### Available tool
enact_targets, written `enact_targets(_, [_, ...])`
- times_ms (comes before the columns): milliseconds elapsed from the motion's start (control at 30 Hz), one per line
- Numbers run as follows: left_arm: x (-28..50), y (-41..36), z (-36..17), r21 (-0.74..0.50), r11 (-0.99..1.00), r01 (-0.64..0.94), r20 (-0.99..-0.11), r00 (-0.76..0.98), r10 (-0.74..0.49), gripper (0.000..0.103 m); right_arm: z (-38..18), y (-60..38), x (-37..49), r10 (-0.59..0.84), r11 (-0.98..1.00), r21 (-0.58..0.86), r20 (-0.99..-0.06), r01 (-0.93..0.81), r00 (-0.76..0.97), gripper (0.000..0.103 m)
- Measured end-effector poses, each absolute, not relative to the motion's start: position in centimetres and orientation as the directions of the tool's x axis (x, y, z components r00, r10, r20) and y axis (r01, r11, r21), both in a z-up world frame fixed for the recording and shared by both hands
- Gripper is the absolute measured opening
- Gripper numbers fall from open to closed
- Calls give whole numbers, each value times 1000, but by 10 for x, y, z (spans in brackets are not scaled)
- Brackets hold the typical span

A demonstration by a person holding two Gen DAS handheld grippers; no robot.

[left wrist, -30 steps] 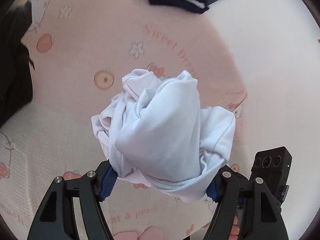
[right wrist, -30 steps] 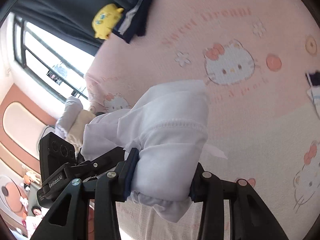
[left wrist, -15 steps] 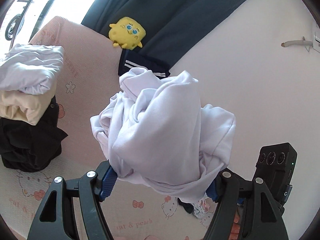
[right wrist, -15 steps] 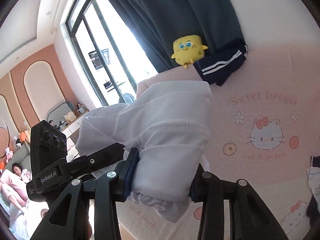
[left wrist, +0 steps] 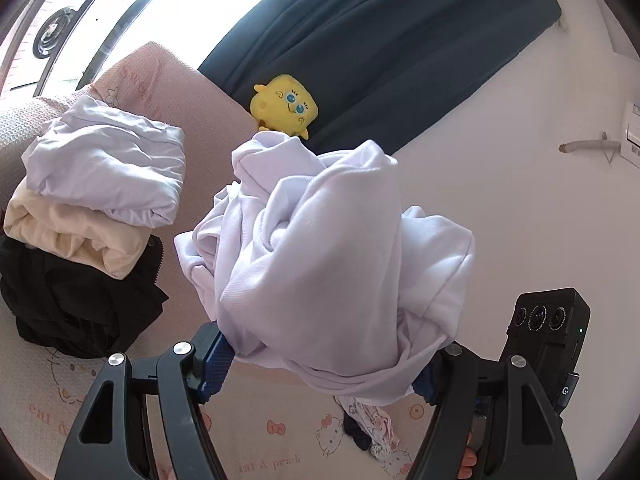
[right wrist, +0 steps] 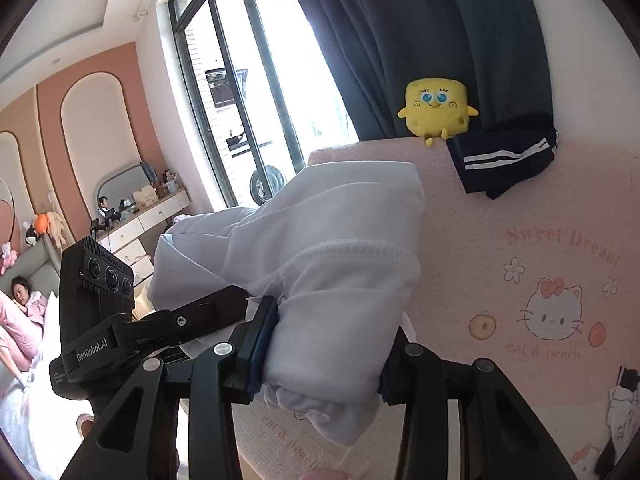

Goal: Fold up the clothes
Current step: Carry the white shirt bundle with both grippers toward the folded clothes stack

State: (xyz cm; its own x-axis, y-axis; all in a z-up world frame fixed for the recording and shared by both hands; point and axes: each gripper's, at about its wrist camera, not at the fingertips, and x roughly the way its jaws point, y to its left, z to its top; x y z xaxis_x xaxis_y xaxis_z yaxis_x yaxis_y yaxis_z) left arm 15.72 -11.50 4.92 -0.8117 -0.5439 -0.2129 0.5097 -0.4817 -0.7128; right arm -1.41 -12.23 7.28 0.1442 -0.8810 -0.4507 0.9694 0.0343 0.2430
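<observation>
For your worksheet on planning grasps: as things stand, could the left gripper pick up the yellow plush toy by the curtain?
Probably not yet. The left gripper is shut on the white garment, which fills the space between its fingers and hangs in front of the yellow plush toy. It would need to put the garment down first.

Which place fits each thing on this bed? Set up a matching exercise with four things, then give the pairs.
Things:
1. white garment
2. yellow plush toy
3. black garment
4. navy striped shorts

Places:
A. bottom of the folded pile
B. clamped in both grippers
C. against the dark curtain
D. flat beside the toy

Pairs: 1-B, 2-C, 3-A, 4-D
</observation>
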Motion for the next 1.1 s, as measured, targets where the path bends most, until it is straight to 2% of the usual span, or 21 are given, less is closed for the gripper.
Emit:
enact_targets(133, [176, -136, 51, -717, -469, 515, -185, -790, -585, 70, 78, -149, 5, -887, 80, 206, -433, 975, 164, 43])
enact_targets(300, [206, -170, 49, -734, -431, 525, -173, -758, -628, 70, 75, -196, 22, -875, 137, 243, -425, 960, 232, 43])
enact_targets(600, [240, -210, 65, -686, -384, 618, -221, -680, -699, 70, 76, -275, 31, -848, 227, 328, -396, 917, 351, 43])
enact_targets(833, [249, -236, 86, -642, -371, 670, -223, -627, -746, 70, 87, -327, 25, -829, 277, 398, -361, 874, 427, 44])
enact_targets(967, [252, -258, 68, -702, -331, 630, -236, -645, -727, 70, 79, -351, 23, -812, 253, 392, -411, 885, 414, 44])
enact_targets(1100, [252, -283, 32, -814, -288, 505, -206, -715, -669, 70, 67, -364, 14, -806, 213, 387, -449, 897, 385, 44])
